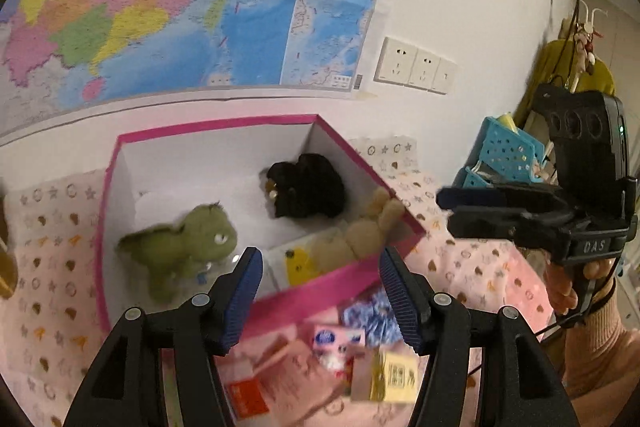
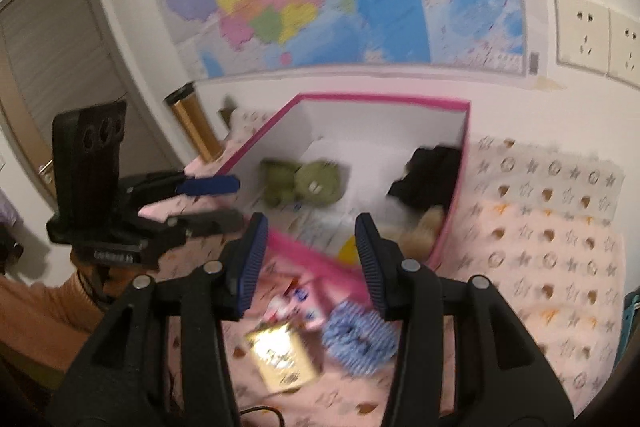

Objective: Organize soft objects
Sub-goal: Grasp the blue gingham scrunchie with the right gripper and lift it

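Observation:
A pink-rimmed white box [image 1: 332, 281] [image 2: 454, 203] stands on a pink patterned cloth. Inside lie a green plush dinosaur [image 1: 180, 247] [image 2: 304, 183], a black plush [image 1: 308, 191] [image 2: 428, 177] and a beige plush [image 1: 360, 235] [image 2: 420, 233] leaning on the box wall. A blue-white striped soft item [image 1: 372, 315] [image 2: 356, 341] lies on the cloth in front of the box. My left gripper [image 1: 320, 295] is open and empty above the box's front wall; it also shows in the right wrist view [image 2: 224, 201]. My right gripper [image 2: 308, 263] is open and empty above the box's front; it also shows in the left wrist view [image 1: 448, 211].
A yellow box [image 1: 390, 373] [image 2: 282, 357], a pink packet [image 1: 340, 339] and pink and orange cards [image 1: 280, 379] lie in front of the box. A gold cylinder [image 2: 192, 123] stands at left, a blue basket [image 1: 504, 151] at right. A map and sockets [image 1: 416, 65] are on the wall.

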Action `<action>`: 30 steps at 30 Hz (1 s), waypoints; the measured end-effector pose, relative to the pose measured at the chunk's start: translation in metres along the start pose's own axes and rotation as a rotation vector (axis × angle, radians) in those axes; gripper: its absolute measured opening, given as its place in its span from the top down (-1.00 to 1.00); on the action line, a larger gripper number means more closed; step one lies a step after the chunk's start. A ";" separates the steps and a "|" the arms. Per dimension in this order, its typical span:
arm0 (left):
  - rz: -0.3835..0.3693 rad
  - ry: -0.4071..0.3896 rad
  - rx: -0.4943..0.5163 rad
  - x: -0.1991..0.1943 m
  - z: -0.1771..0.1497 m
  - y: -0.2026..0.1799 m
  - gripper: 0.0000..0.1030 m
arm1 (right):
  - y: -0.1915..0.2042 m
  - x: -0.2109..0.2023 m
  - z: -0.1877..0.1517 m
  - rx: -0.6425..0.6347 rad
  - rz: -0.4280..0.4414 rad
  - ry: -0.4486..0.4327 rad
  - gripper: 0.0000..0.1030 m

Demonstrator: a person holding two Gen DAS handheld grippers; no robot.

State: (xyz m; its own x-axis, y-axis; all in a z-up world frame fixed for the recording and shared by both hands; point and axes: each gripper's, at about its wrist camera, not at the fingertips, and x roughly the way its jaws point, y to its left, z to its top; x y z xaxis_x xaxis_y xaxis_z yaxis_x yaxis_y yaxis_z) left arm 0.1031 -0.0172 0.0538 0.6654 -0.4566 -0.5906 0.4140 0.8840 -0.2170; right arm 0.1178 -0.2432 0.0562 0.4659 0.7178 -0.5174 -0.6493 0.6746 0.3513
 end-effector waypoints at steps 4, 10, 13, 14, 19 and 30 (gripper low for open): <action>0.024 0.002 -0.005 -0.012 -0.023 0.001 -0.21 | 0.012 0.011 -0.028 0.004 0.030 0.050 0.08; 0.087 0.038 -0.091 -0.023 -0.058 0.029 -0.21 | 0.031 0.044 -0.062 0.002 0.071 0.152 0.08; 0.102 0.070 -0.143 -0.025 -0.076 0.043 -0.21 | 0.032 0.057 -0.073 0.007 0.039 0.179 0.08; 0.102 0.081 -0.156 -0.025 -0.082 0.046 -0.21 | 0.029 0.059 -0.076 0.015 0.020 0.180 0.08; 0.053 0.121 -0.151 -0.023 -0.104 0.036 -0.20 | 0.000 0.052 -0.093 0.129 -0.086 0.144 0.08; -0.064 0.169 -0.043 0.015 -0.097 -0.011 -0.20 | -0.050 0.067 -0.106 0.232 -0.243 0.171 0.08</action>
State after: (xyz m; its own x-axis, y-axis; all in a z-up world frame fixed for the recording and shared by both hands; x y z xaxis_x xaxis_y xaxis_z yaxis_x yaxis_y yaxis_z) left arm 0.0484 -0.0244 -0.0276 0.5231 -0.4921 -0.6958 0.4232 0.8587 -0.2892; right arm 0.1174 -0.2469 -0.0787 0.4694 0.5062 -0.7235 -0.3698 0.8567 0.3595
